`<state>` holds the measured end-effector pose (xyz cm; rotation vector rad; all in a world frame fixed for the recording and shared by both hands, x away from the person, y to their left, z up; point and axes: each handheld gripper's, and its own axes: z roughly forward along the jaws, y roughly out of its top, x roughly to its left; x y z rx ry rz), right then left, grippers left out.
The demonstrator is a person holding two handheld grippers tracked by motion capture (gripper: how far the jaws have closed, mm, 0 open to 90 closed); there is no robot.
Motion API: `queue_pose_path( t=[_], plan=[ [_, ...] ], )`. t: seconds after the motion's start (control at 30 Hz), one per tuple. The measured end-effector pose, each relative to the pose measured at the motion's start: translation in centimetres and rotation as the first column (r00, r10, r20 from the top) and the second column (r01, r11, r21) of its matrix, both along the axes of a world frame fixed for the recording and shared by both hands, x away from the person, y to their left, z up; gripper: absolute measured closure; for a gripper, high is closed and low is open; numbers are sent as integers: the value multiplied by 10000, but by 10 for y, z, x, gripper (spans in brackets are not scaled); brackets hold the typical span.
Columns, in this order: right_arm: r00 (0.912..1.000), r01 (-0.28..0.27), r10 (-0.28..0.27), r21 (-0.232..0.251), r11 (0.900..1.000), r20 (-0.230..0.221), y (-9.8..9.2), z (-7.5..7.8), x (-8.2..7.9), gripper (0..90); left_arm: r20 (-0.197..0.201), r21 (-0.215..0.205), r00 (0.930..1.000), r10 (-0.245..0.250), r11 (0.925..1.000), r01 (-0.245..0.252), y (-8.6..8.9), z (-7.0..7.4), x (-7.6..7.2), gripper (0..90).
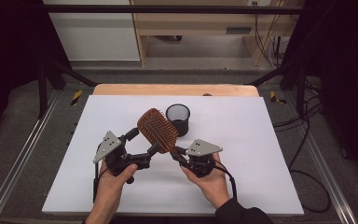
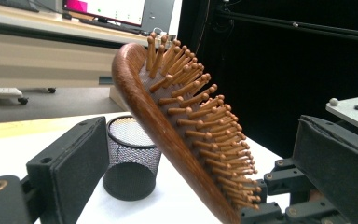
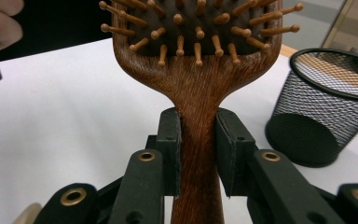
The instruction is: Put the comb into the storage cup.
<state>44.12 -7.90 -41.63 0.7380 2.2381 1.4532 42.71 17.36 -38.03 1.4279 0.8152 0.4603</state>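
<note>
- Clamping the wooden handle of the paddle hairbrush (image 3: 198, 154), our right gripper (image 3: 198, 154) has both pads pressed against the handle's sides, as the right gripper view shows plainly.
- From above we see the right gripper (image 1: 179, 156) low over the white desk (image 1: 242, 140), with the hairbrush (image 1: 157, 129) rising from its jaws, up and away toward the far left, lifted off the desk.
- We hold our left gripper (image 1: 142, 142) open; its jaws stand wide apart with the brush head between them, and neither pad touches the wood in the left gripper view.
- In that view the hairbrush (image 2: 186, 135) tilts across the gap between the jaws, its wooden-pinned bristles facing the jaw on that view's right.
- A black wire-mesh pen cup (image 1: 178, 119) stands upright on the desk just beyond the brush head, ahead of both grippers and empty as far as we can see.
- From the right gripper the mesh cup (image 3: 324, 107) sits ahead and to the right of the jaws, apart from the brush.
</note>
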Motion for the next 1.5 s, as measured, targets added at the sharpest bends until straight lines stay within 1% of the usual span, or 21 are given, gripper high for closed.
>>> queue_pose_path(
  t=[0.13, 0.17, 0.2, 0.3, 0.4, 0.43, 0.5, 0.6, 0.73, 0.8, 1.1, 1.13, 1.17, 1.2, 1.3, 1.33, 1.43, 1.5],
  plan=[
    [9998, -180, 181, -150, 9997, 84, 6, -1, -3, 732, -132, -118, 9998, 167, 9998, -169, 1, -1, 0, 39],
    [9995, -276, 281, -306, 9992, 158, 10, -2, -5, 732, -170, -170, 9997, 168, 9997, -170, 1, -1, 1, 39],
    [9993, -317, 324, -357, 9989, 180, 11, -2, -6, 732, -223, -217, 9995, 208, 9995, -213, 2, -2, 1, 39],
    [9990, -374, 383, -398, 9985, 211, 15, -3, -8, 732, -324, -364, 9990, 292, 9989, -304, 4, -2, 2, 40],
    [9988, -416, 428, -463, 9981, 246, 18, -4, -10, 732, -471, -540, 9986, 219, 9982, -244, 5, -3, 3, 45],
    [9988, -416, 428, -463, 9981, 246, 18, -4, -10, 732, -471, -540, 9986, 219, 9982, -244, 5, -3, 3, 48],
    [9986, -436, 451, -507, 9978, 286, 20, -5, -11, 731, -602, -629, 9981, 119, 9979, -157, 7, -5, 4, 52],
    [9984, -433, 451, -538, 9976, 336, 21, -5, -11, 731, -682, -734, 9975, 193, 9970, -243, 8, -5, 4, 77],
    [9985, -409, 428, -532, 9977, 351, 21, -5, -12, 731, -856, -682, 9957, 361, 9968, -420, 8, -5, 3, 125],
    [9986, -412, 428, -512, 9978, 315, 21, -5, -11, 731, -866, -600, 9954, 399, 9972, -452, 8, -5, 3, 154],
    [9983, -401, 423, -558, 9976, 393, 23, -6, -13, 731, -894, -653, 9945, 547, 9960, -607, 8, -4, 1, 251],
    [9983, -342, 368, -588, 9977, 452, 23, -6, -13, 732, -937, -771, 9937, 618, 9946, -691, 9, -4, 1, 267],
    [9983, -342, 368, -588, 9977, 452, 23, -6, -13, 732, -937, -771, 9937, 618, 9946, -691, 9, -4, 1, 283],
    [9983, -296, 322, -548, 9981, 485, 24, -6, -14, 731, -1004, -896, 9929, 644, 9933, -735, 10, -4, 0, 295],
    [9984, -289, 314, -531, 9982, 479, 25, -7, -15, 731, -1087, -1017, 9918, 671, 9917, -782, 11, -4, 0, 303],
    [9982, -284, 313, -564, 9980, 506, 26, -7, -15, 731, -1198, -1166, 9906, 655, 9900, -795, 12, -5, 0, 311],
    [9982, -284, 313, -566, 9980, 502, 27, -8, -15, 731, -1231, -1230, 9903, 647, 9892, -799, 12, -5, 0, 318],
    [9985, -275, 295, -442, 9986, 466, 29, -8, -16, 731, -1206, -1239, 9904, 672, 9889, -822, 12, -4, 0, 335]
  ],
)
